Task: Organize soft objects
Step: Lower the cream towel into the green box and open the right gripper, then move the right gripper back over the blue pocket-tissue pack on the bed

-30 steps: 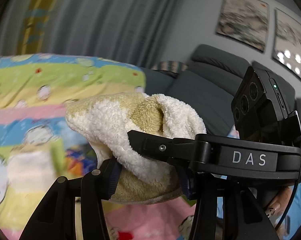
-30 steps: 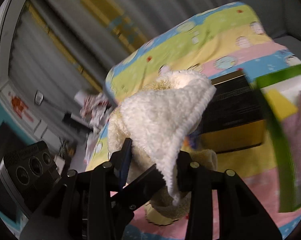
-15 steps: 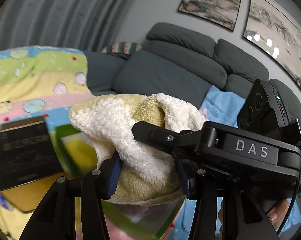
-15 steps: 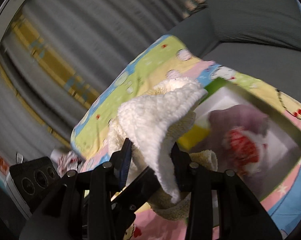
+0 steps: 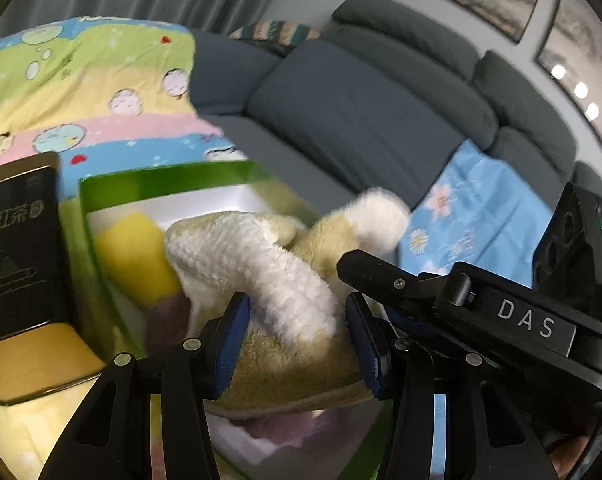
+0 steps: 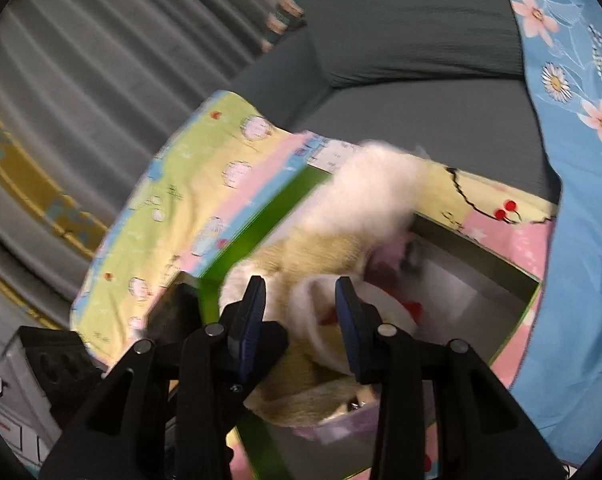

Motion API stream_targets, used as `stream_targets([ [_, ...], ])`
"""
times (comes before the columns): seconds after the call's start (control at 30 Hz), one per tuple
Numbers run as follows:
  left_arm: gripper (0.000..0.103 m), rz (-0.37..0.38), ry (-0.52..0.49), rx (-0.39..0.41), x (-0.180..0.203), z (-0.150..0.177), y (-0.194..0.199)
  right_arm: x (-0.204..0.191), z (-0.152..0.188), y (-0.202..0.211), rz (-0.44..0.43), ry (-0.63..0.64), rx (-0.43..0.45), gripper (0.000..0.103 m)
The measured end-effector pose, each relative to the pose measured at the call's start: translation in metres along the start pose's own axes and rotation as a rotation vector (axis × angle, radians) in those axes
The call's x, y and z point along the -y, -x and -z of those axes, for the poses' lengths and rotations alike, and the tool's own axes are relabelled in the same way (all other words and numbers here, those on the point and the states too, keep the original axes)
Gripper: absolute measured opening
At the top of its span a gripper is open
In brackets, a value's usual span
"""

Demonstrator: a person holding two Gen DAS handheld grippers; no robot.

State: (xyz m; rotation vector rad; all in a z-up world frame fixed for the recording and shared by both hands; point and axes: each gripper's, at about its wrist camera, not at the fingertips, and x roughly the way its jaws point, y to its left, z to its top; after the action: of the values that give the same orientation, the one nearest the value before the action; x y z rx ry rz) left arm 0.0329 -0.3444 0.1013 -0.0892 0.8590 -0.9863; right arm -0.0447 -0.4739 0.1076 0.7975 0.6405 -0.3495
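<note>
A cream and yellow fluffy towel [image 5: 273, 280] lies slumped in a green box with a white inside [image 5: 161, 184]. It also shows in the right wrist view [image 6: 333, 240], blurred. My left gripper [image 5: 297, 332] is open, with the towel loose between its blue pads. My right gripper [image 6: 301, 320] is open too, over the towel and the green box [image 6: 513, 320]. A yellow soft item [image 5: 137, 260] and a purple one [image 5: 277, 428] lie in the box under the towel. The right gripper's black body [image 5: 501, 320] reaches across the left wrist view.
A black and gold tea box [image 5: 17, 272] stands left of the green box on a pastel cartoon blanket [image 5: 81, 92]. Behind is a grey sofa [image 5: 361, 120] with a blue flowered cloth [image 5: 481, 216]. Grey curtains [image 6: 81, 80] hang at the left.
Both grippers carried the towel over to the green box, lowered it and opened. The towel has dropped from its held bundle into the box.
</note>
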Motion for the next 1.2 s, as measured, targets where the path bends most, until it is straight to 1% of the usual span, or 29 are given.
stream_targets([
  [0.07, 0.051, -0.023, -0.012, -0.010, 0.002, 0.003, -0.001, 0.003, 0.001, -0.004, 0.020, -0.012, -0.019, 0.035],
  [0.1, 0.051, -0.021, -0.013, -0.013, 0.001, 0.005, -0.002, 0.005, 0.000, -0.005, 0.035, -0.013, -0.020, 0.035],
  [0.2, 0.051, -0.034, -0.006, -0.037, 0.002, 0.011, -0.008, 0.004, -0.001, -0.008, 0.139, 0.007, -0.010, 0.037],
  [0.23, 0.051, -0.043, -0.013, -0.033, 0.002, 0.010, -0.009, 0.004, 0.000, -0.008, 0.156, 0.009, -0.010, 0.037],
  [0.27, 0.051, -0.051, -0.023, -0.030, 0.004, 0.012, -0.008, 0.006, 0.000, -0.009, 0.164, 0.005, -0.013, 0.037],
  [0.33, 0.051, -0.042, -0.029, -0.039, 0.006, 0.014, -0.007, 0.009, -0.001, -0.010, 0.157, -0.004, -0.018, 0.037],
  [0.43, 0.051, -0.025, -0.011, -0.035, 0.005, 0.016, 0.000, 0.010, -0.002, -0.005, 0.166, -0.001, -0.010, 0.037],
  [0.47, 0.051, -0.016, -0.004, -0.030, 0.005, 0.016, 0.005, 0.009, -0.002, -0.004, 0.168, 0.000, -0.007, 0.039],
  [0.5, 0.054, -0.007, 0.002, -0.024, 0.005, 0.015, 0.010, 0.007, -0.002, 0.000, 0.173, 0.004, 0.004, 0.040],
  [0.53, 0.063, 0.001, 0.006, -0.016, 0.004, 0.014, 0.016, 0.006, -0.001, 0.004, 0.181, 0.011, 0.018, 0.046],
  [0.57, 0.067, 0.007, 0.010, -0.001, 0.004, 0.014, 0.024, 0.003, -0.001, 0.006, 0.191, 0.018, 0.033, 0.052],
  [0.6, 0.074, 0.009, 0.009, 0.020, 0.005, 0.013, 0.033, 0.000, -0.001, 0.011, 0.201, 0.027, 0.057, 0.056],
  [0.63, 0.078, 0.006, 0.005, 0.035, 0.005, 0.011, 0.039, -0.001, -0.001, 0.014, 0.205, 0.032, 0.073, 0.062],
  [0.67, 0.079, -0.003, -0.002, 0.056, 0.006, 0.011, 0.051, -0.004, -0.001, 0.021, 0.209, 0.042, 0.095, 0.068],
  [0.7, 0.080, -0.008, -0.004, 0.065, 0.005, 0.010, 0.057, -0.006, -0.001, 0.024, 0.209, 0.045, 0.104, 0.072],
  [0.77, 0.080, -0.019, -0.002, 0.088, 0.004, 0.010, 0.074, -0.011, 0.000, 0.035, 0.188, 0.056, 0.124, 0.084],
  [0.8, 0.081, -0.026, 0.005, 0.101, 0.002, 0.011, 0.083, -0.013, 0.001, 0.039, 0.178, 0.060, 0.133, 0.085],
  [0.83, 0.085, -0.037, 0.012, 0.111, -0.001, 0.012, 0.091, -0.016, 0.001, 0.044, 0.167, 0.066, 0.146, 0.086],
  [0.87, 0.086, -0.049, 0.018, 0.118, -0.003, 0.013, 0.098, -0.019, 0.001, 0.048, 0.162, 0.072, 0.157, 0.090],
  [0.93, 0.087, -0.072, 0.032, 0.137, -0.009, 0.018, 0.115, -0.025, 0.003, 0.056, 0.161, 0.091, 0.184, 0.093],
  [1.03, 0.087, -0.106, 0.069, 0.147, -0.024, 0.027, 0.137, -0.032, 0.006, 0.063, 0.171, 0.116, 0.202, 0.094],
  [1.13, 0.087, -0.189, 0.146, 0.179, -0.047, 0.043, 0.162, -0.040, 0.010, 0.068, 0.155, 0.140, 0.206, 0.095],
  [1.2, 0.087, -0.253, 0.176, 0.192, -0.062, 0.056, 0.177, -0.047, 0.013, 0.069, 0.131, 0.159, 0.197, 0.095],
])
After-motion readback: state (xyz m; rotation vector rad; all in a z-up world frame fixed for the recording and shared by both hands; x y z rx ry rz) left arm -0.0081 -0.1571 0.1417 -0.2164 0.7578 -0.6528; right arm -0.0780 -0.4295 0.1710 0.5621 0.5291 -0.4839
